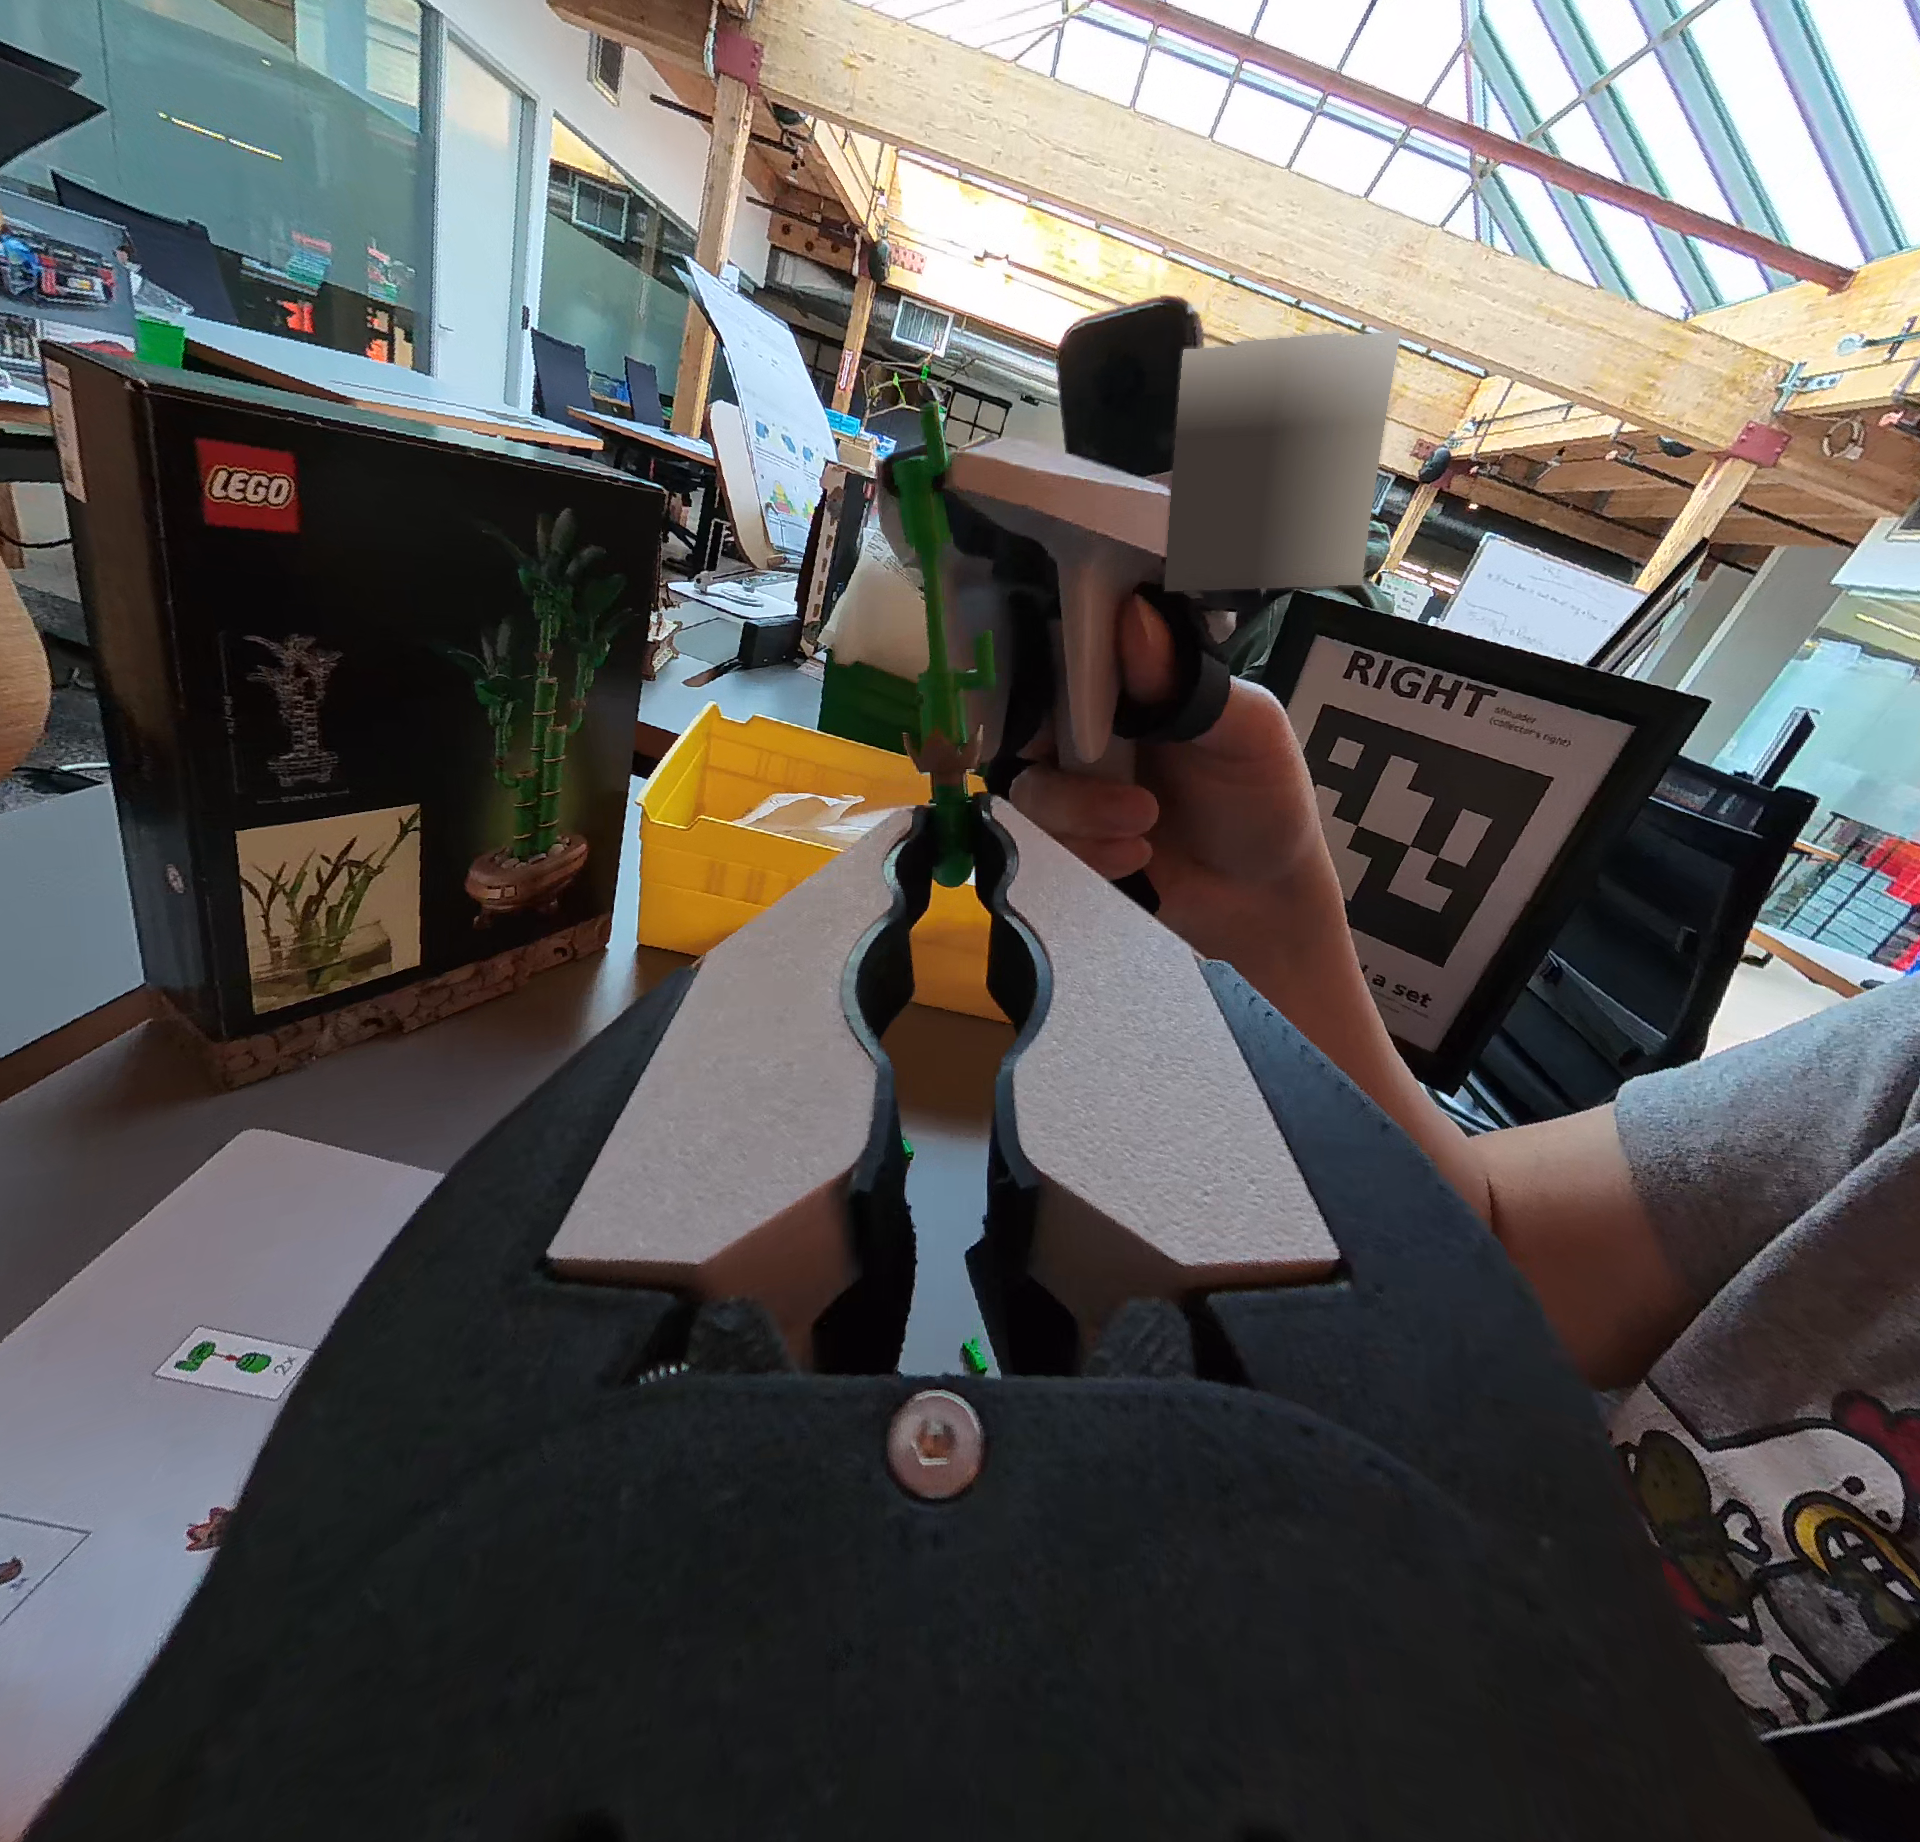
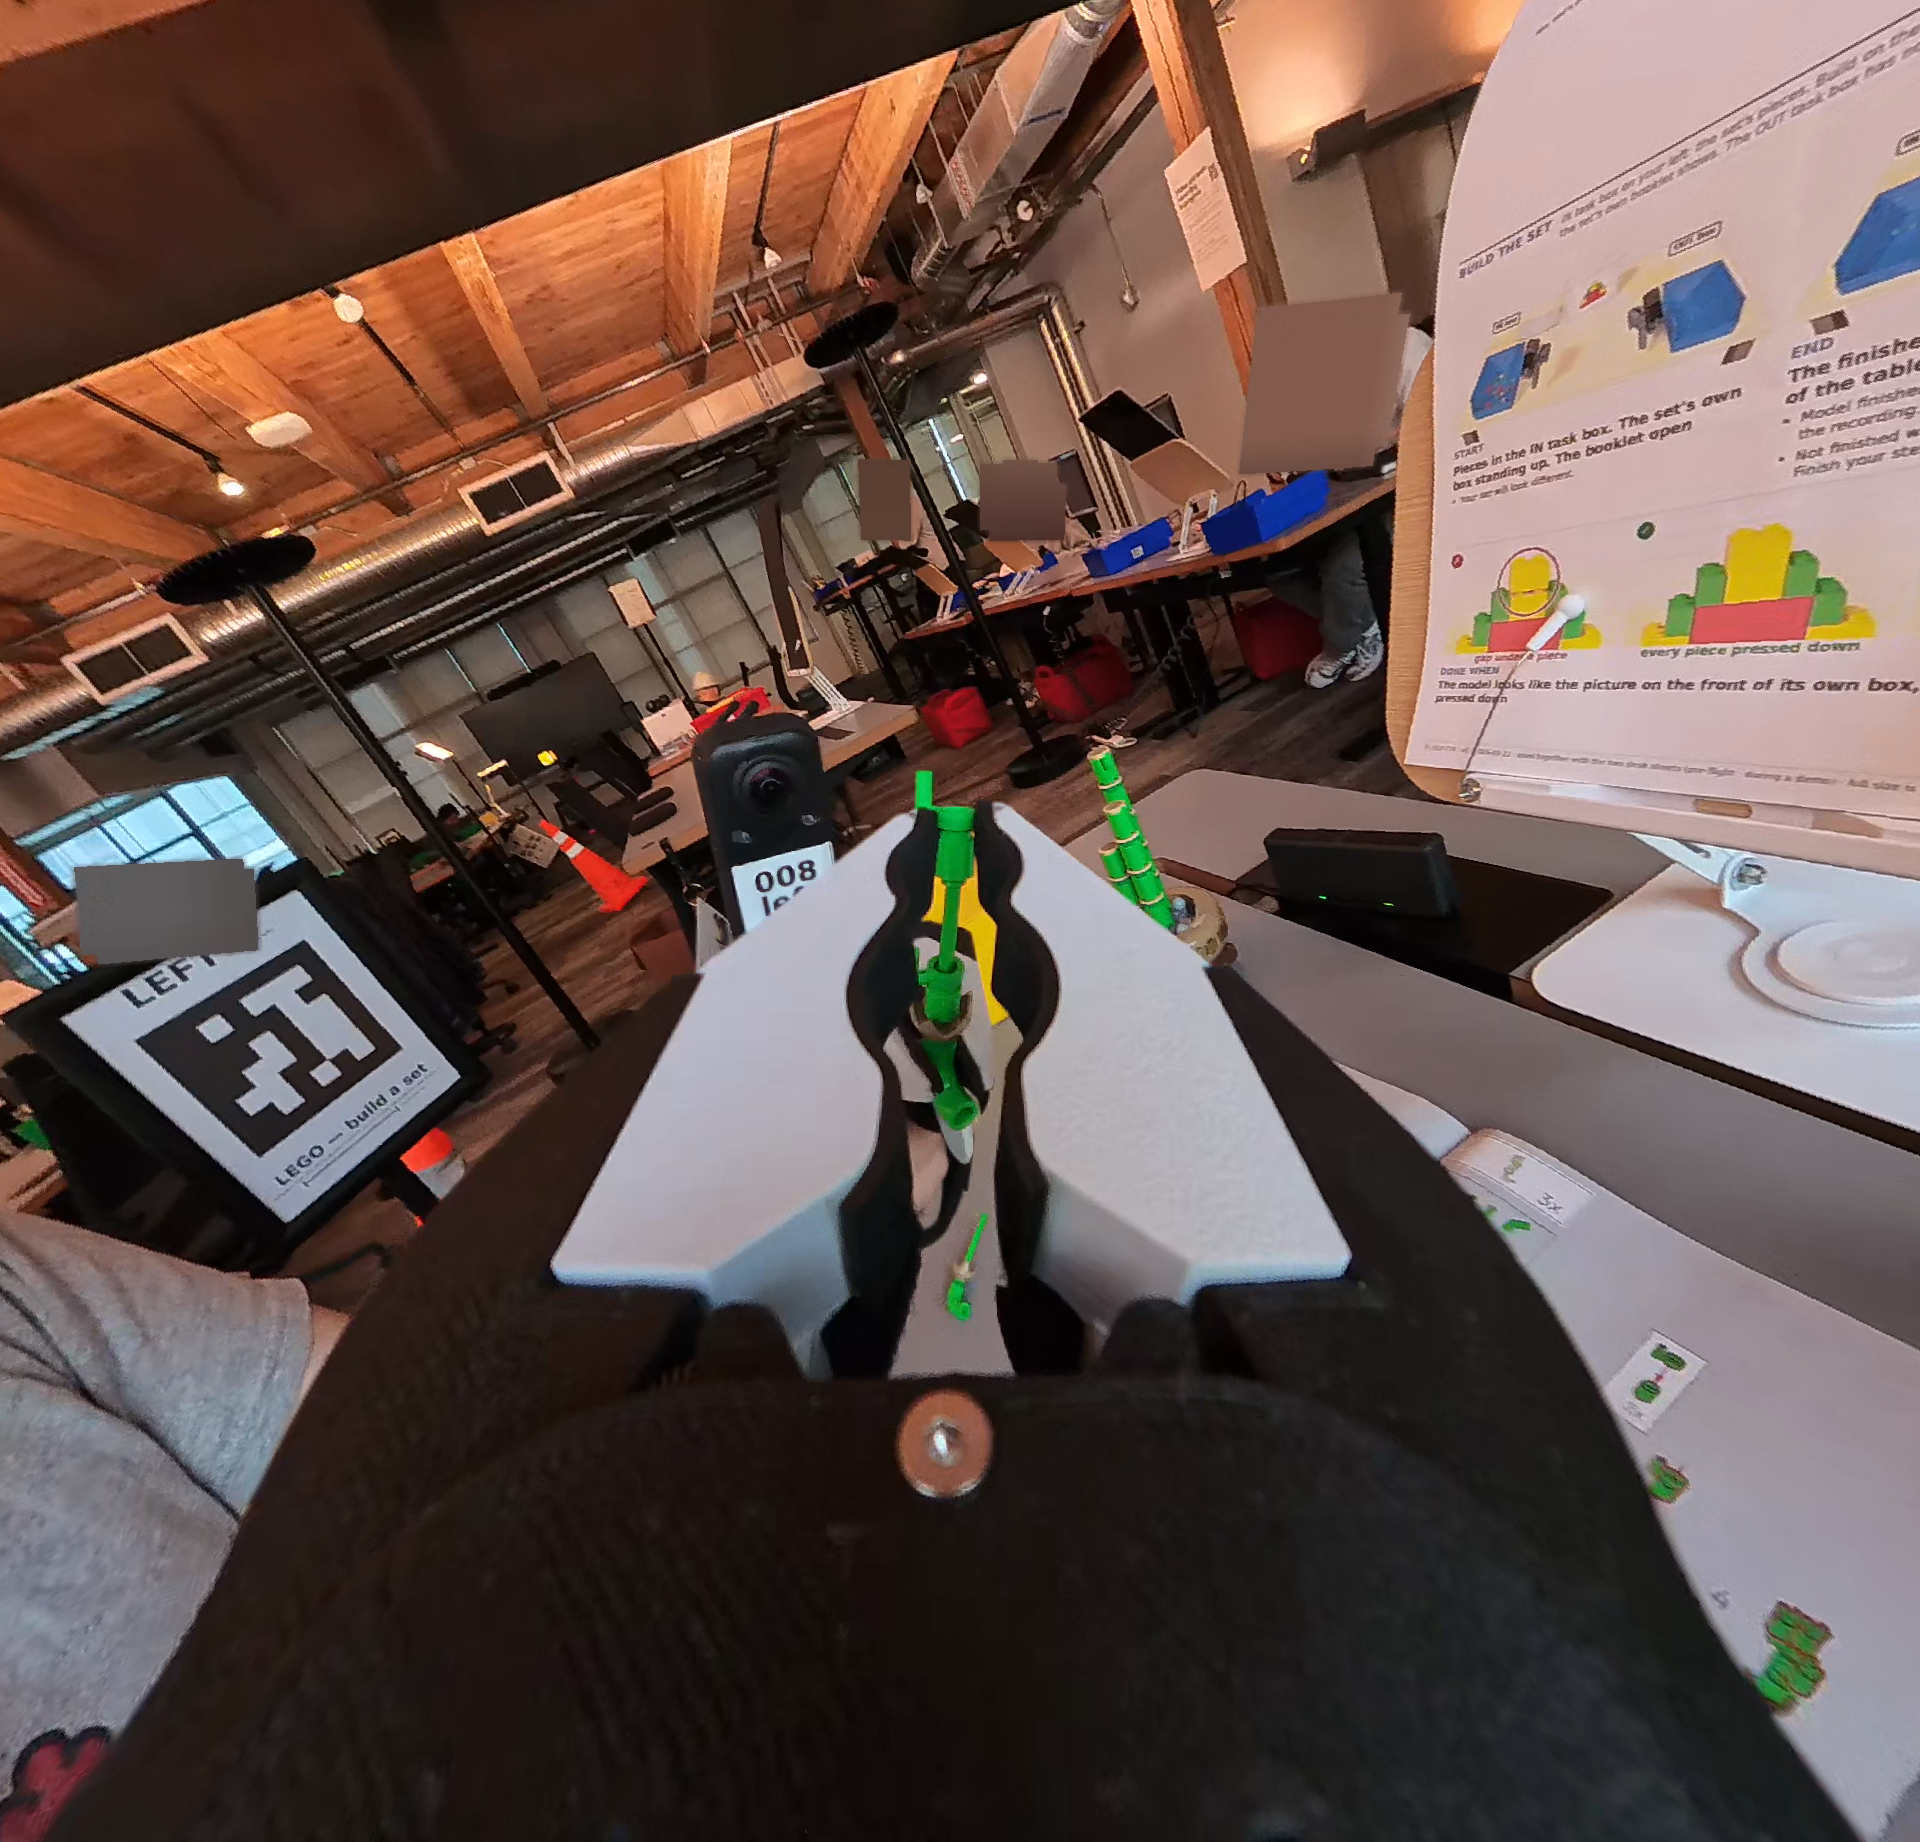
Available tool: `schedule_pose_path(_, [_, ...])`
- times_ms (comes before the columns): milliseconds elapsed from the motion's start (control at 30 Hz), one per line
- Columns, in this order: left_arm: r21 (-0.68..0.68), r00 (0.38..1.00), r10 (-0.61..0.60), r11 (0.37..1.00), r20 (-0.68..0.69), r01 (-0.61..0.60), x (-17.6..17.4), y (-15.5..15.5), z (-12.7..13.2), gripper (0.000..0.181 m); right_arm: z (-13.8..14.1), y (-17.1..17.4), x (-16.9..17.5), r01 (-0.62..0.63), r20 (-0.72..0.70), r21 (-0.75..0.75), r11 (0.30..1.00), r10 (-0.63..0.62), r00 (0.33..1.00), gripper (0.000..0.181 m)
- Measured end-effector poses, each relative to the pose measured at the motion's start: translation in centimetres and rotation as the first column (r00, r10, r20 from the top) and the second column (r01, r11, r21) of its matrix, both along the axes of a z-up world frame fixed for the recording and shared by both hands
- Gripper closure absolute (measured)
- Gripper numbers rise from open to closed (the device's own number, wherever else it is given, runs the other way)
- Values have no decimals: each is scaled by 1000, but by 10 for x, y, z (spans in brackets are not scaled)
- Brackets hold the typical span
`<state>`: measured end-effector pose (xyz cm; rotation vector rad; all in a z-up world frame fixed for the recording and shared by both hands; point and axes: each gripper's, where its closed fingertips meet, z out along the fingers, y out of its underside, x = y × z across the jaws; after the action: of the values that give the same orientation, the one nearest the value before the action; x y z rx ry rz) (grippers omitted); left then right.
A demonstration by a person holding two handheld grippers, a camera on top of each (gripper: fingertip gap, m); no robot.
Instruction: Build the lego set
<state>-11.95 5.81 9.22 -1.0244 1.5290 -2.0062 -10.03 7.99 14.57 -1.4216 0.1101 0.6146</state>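
Left wrist view: the left tool (image 1: 951,836) is clamped on the bottom end of a thin green stem (image 1: 940,649), held upright above the bench (image 1: 343,1096), and the right tool (image 1: 925,488) pinches the same stem near its top. Behind the stem sits the yellow bin (image 1: 717,857), with the set's box (image 1: 353,691) standing left of the bin. Right wrist view: the right tool (image 2: 956,836) grips the stem (image 2: 951,919) at its tips; a green bamboo stalk (image 2: 1127,847) stands just right of the stem, and the open booklet (image 2: 1621,1397) lies below.
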Motion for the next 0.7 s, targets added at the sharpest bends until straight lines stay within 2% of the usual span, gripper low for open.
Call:
schedule_pose_path(333, [-20, 999, 39, 999, 22, -39, 0, 8, 4, 175, 4, 5, 2, -7, -99, 75, 997, 14, 995, 175])
schedule_pose_path(700, [-12, 998, 68, 998, 18, -68, 1, 13, 3, 175, 4, 12, 3, 19, -144, 133, 991, 0, 990, 175])
